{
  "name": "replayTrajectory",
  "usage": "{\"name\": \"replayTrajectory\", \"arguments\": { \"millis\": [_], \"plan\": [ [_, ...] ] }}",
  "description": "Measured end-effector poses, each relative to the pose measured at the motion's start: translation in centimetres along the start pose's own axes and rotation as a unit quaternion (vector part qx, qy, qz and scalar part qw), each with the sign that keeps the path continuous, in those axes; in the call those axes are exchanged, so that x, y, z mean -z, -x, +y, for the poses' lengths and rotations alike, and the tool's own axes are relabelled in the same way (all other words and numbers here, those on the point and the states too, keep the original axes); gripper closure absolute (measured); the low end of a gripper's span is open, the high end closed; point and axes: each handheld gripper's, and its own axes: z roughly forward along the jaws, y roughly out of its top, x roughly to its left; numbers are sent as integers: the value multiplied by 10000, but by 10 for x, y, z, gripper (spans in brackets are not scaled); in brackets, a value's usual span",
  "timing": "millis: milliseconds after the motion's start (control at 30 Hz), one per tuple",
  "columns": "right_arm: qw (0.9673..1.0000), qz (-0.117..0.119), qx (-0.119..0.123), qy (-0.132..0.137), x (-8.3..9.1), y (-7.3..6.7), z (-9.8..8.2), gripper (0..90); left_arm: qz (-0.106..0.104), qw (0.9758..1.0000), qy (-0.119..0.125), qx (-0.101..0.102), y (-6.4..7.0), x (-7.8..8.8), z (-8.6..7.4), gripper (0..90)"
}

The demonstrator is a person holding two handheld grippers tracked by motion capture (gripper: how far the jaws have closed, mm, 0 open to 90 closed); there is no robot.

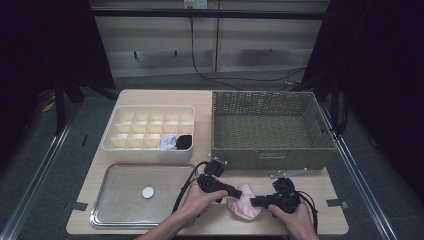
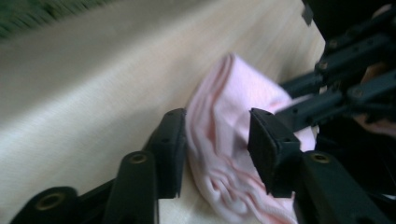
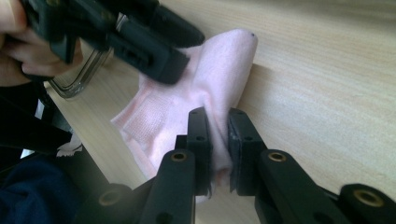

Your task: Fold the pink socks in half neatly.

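The wicker basket and the white divider box stood at the back of the table. Near its front edge lay the pink sock, mid-fold: the right gripper pinched it, while the left gripper straddled it with jaws spread. Next it probably needed tucking into a compartment. No writing was legible

Light wood tabletop. Far left: cream divider box, socks in two front compartments. Far right: green woven basket. Near left: clear tray, touching tabletop's front edge, white disc on it. Near centre: pink sock, crumpled, lying on bare wood below basket.
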Motion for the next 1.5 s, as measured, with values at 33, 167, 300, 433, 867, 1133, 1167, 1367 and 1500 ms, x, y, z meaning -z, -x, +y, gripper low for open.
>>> {"name": "replayTrajectory", "arguments": {
  "millis": [33,167,300,433,867,1133,1167,1367,1500],
  "plan": [
    [10000,-12,28,-6,0,-1,0,811,0,10000,-7,-37,0,0,0,578],
    [9999,-77,92,35,0,-4,1,811,125,9998,-57,-172,3,-2,-2,663],
    [9999,-25,146,75,0,-8,3,811,303,9991,13,-300,6,-4,-5,767],
    [9998,73,156,112,0,-12,4,808,322,9990,97,-284,6,-5,-7,783],
    [9985,508,177,99,-12,-19,4,797,311,9990,223,-222,6,-5,-9,789],
    [9983,545,199,91,-12,-16,3,798,157,9997,53,-173,1,0,-6,728],
    [9982,553,197,87,-12,-15,3,797,119,9998,28,-171,0,0,-6,709],
    [9987,476,157,75,-11,-12,3,794,161,9998,25,-104,0,9,-6,656],
    [9988,458,147,63,-10,-10,3,795,192,9997,47,-150,0,20,-4,625]
  ]
}}
